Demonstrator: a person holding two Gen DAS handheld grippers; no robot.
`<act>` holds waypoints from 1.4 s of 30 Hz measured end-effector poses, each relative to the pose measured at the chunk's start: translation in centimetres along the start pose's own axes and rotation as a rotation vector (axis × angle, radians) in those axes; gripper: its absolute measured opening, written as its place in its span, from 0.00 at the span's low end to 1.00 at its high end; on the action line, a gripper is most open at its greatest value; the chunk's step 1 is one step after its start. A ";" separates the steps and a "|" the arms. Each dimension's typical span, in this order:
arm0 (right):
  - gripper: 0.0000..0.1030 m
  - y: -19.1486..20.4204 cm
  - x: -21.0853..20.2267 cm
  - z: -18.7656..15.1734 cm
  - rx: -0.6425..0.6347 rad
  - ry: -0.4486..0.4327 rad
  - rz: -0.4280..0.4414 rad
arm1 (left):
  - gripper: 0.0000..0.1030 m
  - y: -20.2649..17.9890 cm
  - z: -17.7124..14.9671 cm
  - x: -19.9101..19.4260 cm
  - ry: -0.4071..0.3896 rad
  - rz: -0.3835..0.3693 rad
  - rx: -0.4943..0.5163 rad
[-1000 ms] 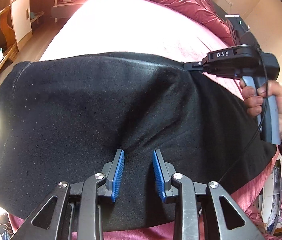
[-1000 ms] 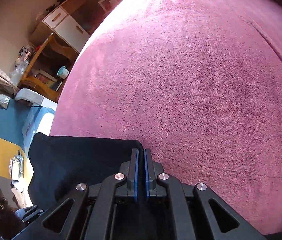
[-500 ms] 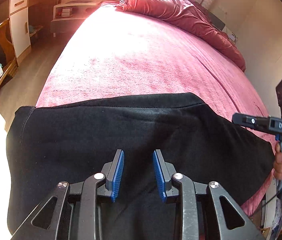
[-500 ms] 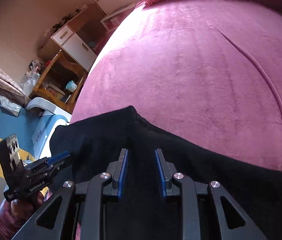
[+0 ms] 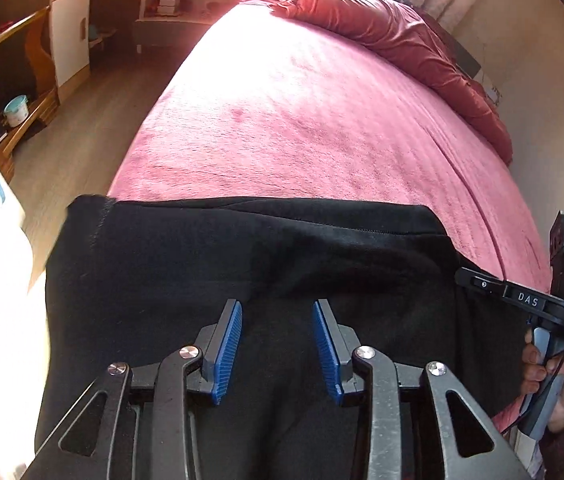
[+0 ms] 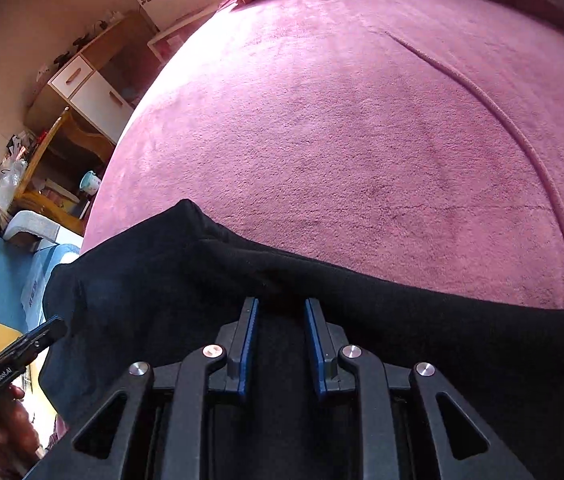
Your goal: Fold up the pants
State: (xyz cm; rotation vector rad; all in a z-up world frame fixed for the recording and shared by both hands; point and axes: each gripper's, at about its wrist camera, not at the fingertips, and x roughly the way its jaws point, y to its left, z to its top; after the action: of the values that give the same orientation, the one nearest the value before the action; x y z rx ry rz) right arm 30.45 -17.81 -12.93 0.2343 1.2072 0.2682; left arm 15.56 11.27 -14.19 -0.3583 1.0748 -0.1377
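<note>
Both grippers have backed off the black pants, whose far edge now lies just past the jaws on the pink bedspread. Left gripper has just been widening, right gripper spread too, neither pinching cloth, apparently releasing a finished fold.

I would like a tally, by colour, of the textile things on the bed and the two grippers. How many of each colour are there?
Black: 1, the pants
Pink: 1, the bed cover
Red: 1, the quilt
Black with blue pads: 2, the left gripper and the right gripper
Total: 5
</note>
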 end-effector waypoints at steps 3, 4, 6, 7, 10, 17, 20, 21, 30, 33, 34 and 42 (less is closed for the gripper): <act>0.29 0.8 -2.1 -1.3 -0.014 -0.029 0.039 | 0.37 3.3 -1.4 -3.4 -0.029 -0.010 -0.097; 0.29 1.1 -2.8 -2.1 -0.025 -0.033 0.058 | 0.37 4.6 -2.0 -4.5 -0.037 -0.011 -0.136; 0.30 2.2 -3.8 -3.8 -0.071 -0.026 0.084 | 0.37 7.6 -3.4 -6.6 -0.048 -0.004 -0.224; 0.30 2.8 -4.1 -4.7 -0.092 -0.023 0.091 | 0.37 8.9 -4.0 -7.2 -0.051 0.004 -0.263; 0.32 3.6 -5.2 -8.2 -0.151 -0.001 0.120 | 0.37 12.4 -6.2 -9.0 -0.053 0.018 -0.372; 0.34 5.4 -3.5 -13.3 -0.197 0.069 0.135 | 0.35 15.4 -9.0 -9.7 -0.014 -0.037 -0.512; 0.34 5.7 -3.1 -14.4 -0.194 0.082 0.134 | 0.35 14.8 -8.6 -8.4 0.001 -0.057 -0.515; 0.34 5.7 -3.1 -14.5 -0.191 0.082 0.133 | 0.35 14.3 -8.3 -7.8 0.012 -0.052 -0.513; 0.36 5.5 -3.3 -14.9 -0.172 0.072 0.136 | 0.06 13.4 -7.5 -7.2 -0.032 -0.027 -0.453; 0.36 5.3 -3.1 -15.4 -0.172 0.085 0.159 | 0.05 13.0 -7.1 -8.6 -0.081 0.003 -0.408; 0.36 5.3 -2.8 -15.6 -0.172 0.096 0.161 | 0.05 13.0 -7.0 -8.7 -0.083 0.019 -0.394; 0.36 5.0 -1.8 -16.5 -0.173 0.104 0.165 | 0.11 13.4 -8.1 -5.5 0.036 0.165 -0.354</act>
State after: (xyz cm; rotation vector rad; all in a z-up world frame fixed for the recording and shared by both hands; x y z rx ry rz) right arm 13.98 -13.09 -15.34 0.1704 1.2616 0.5319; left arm 4.97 23.52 -17.75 -0.5838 1.1609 0.1967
